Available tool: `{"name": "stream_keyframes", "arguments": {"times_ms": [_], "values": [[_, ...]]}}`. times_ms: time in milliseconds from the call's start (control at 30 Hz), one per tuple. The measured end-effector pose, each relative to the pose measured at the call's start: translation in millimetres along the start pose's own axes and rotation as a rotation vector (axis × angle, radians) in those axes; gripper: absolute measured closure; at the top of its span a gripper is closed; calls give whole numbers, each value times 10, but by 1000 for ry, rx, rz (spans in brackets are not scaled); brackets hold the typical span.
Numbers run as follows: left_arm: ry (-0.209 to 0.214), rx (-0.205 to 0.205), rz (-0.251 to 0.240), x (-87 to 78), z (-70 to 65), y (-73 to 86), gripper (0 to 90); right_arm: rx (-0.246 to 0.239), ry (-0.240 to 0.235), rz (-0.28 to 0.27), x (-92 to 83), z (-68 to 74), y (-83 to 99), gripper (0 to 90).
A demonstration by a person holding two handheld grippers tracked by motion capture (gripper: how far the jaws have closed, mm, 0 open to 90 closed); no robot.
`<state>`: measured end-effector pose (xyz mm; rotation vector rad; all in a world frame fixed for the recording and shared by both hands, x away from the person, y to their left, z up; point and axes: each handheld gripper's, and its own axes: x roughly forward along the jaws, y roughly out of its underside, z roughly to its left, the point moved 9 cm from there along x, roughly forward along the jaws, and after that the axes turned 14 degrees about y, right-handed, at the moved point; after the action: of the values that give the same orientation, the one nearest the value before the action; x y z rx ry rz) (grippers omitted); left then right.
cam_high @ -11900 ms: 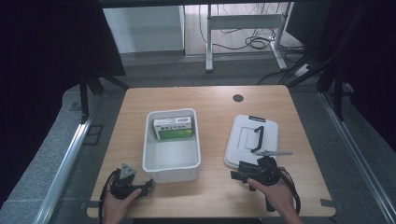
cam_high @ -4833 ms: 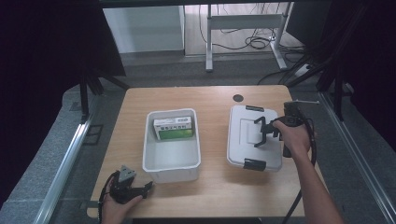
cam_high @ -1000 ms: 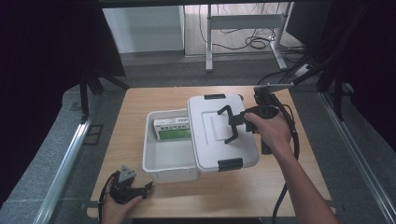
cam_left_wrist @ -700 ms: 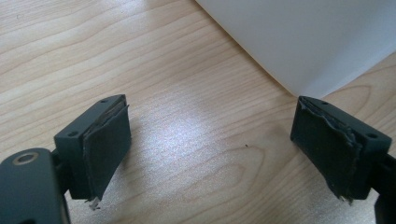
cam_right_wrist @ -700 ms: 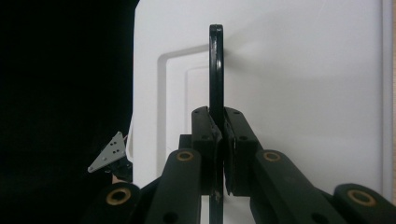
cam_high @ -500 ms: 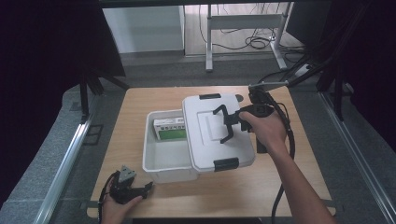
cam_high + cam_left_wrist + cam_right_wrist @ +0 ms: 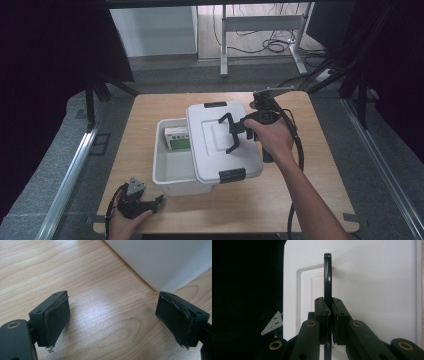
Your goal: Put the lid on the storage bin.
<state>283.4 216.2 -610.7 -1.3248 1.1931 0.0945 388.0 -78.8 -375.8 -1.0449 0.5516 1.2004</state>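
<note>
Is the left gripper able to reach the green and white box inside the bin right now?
Probably not. The lid, held by its handle in the right gripper, already overhangs much of the bin; the box shows beside it, while the left gripper rests outside.

Wooden table point(image 7: 310, 195) with white bin point(image 7: 172, 172) on it

On the table point(image 7: 320, 200), the box point(image 7: 172, 172) sits in the middle. The lid point(image 7: 212, 145) is over the box's 3 o'clock half, held up by its handle point(image 7: 327, 275) (pinched in the right gripper point(image 7: 239, 132)). A packet point(image 7: 178, 138) lies in the box at 12 o'clock. The left gripper point(image 7: 136, 199) rests at 7 o'clock, just beside the box.
</note>
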Motion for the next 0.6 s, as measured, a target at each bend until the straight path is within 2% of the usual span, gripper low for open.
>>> {"name": "stream_keyframes", "arguments": {"times_ms": [600], "values": [[2,3,1,0,-3,0,121,-12,-19,32,266,308,16,845]]}}
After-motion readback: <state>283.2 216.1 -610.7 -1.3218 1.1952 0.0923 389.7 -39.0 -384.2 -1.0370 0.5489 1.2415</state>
